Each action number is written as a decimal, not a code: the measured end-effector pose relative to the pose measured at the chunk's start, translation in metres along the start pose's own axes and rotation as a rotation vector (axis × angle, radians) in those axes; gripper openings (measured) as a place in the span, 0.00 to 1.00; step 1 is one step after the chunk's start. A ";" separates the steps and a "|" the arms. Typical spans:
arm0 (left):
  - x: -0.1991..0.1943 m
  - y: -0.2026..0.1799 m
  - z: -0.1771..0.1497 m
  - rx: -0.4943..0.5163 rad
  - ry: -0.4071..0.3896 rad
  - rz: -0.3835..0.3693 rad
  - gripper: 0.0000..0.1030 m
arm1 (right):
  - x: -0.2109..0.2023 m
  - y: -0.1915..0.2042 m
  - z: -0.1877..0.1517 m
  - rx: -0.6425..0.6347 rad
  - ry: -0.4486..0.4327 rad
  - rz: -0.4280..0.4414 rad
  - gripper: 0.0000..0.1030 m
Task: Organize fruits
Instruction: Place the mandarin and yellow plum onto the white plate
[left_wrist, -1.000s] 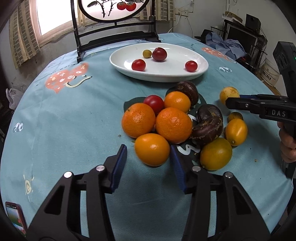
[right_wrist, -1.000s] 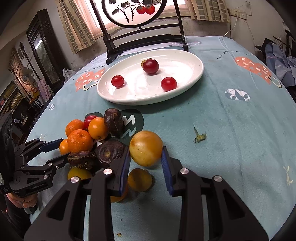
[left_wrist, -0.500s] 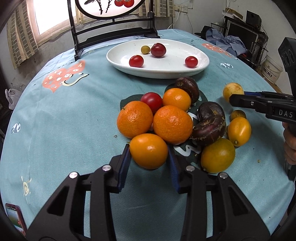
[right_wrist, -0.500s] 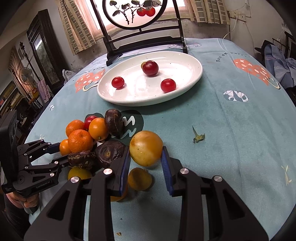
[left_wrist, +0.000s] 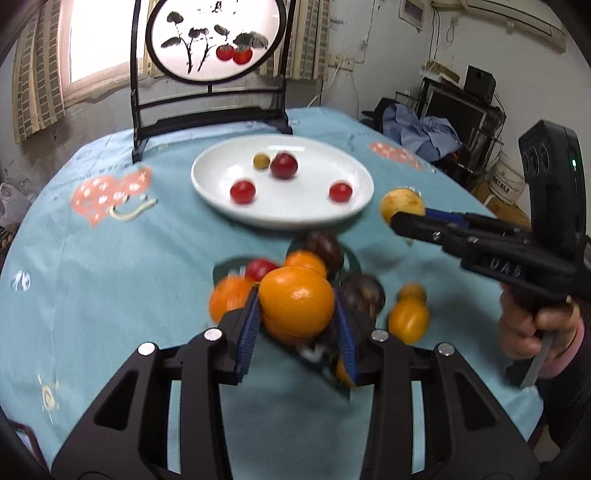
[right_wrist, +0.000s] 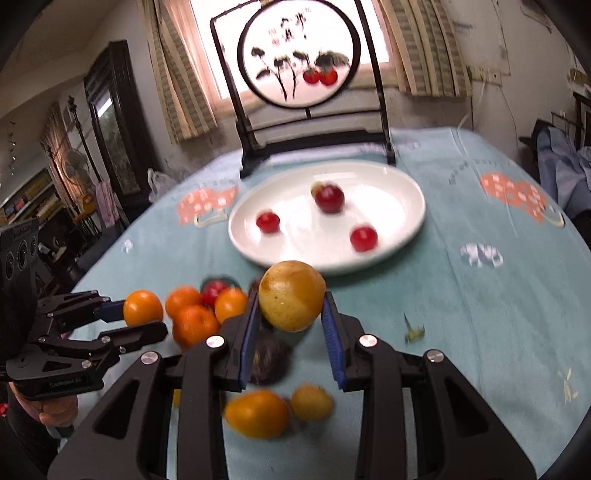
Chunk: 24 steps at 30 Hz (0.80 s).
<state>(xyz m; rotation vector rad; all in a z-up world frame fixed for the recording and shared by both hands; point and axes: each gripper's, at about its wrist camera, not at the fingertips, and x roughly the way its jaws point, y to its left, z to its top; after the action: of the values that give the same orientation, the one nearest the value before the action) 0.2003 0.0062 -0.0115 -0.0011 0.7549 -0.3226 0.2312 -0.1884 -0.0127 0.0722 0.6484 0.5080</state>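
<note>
My left gripper is shut on an orange and holds it above the fruit pile. My right gripper is shut on a yellow fruit and holds it above the table; it also shows in the left wrist view beside the plate's right rim. The white plate holds three red tomatoes and one small yellow fruit. The pile below has oranges, a red tomato, dark passion fruits and small yellow fruits.
A black framed round screen stands on the table behind the plate. A small green leaf scrap lies on the blue tablecloth right of my right gripper. Furniture and clothes sit beyond the table's right edge.
Both grippers have risen off the table with their fruits. The left closed on the orange and lifted it; the right lifted the yellow fruit toward the plate.
</note>
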 end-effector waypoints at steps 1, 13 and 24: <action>0.005 -0.001 0.013 -0.004 -0.008 0.008 0.38 | 0.006 -0.001 0.007 0.002 -0.012 -0.015 0.32; 0.104 0.013 0.084 -0.068 0.085 0.096 0.39 | 0.081 -0.031 0.041 0.043 0.087 -0.065 0.34; 0.037 0.031 0.066 -0.126 -0.062 0.216 0.88 | 0.038 -0.011 0.024 0.051 0.060 0.062 0.44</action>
<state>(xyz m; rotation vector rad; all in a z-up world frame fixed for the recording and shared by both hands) 0.2788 0.0169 0.0078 -0.0479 0.7053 -0.0690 0.2763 -0.1779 -0.0169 0.1257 0.7195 0.5552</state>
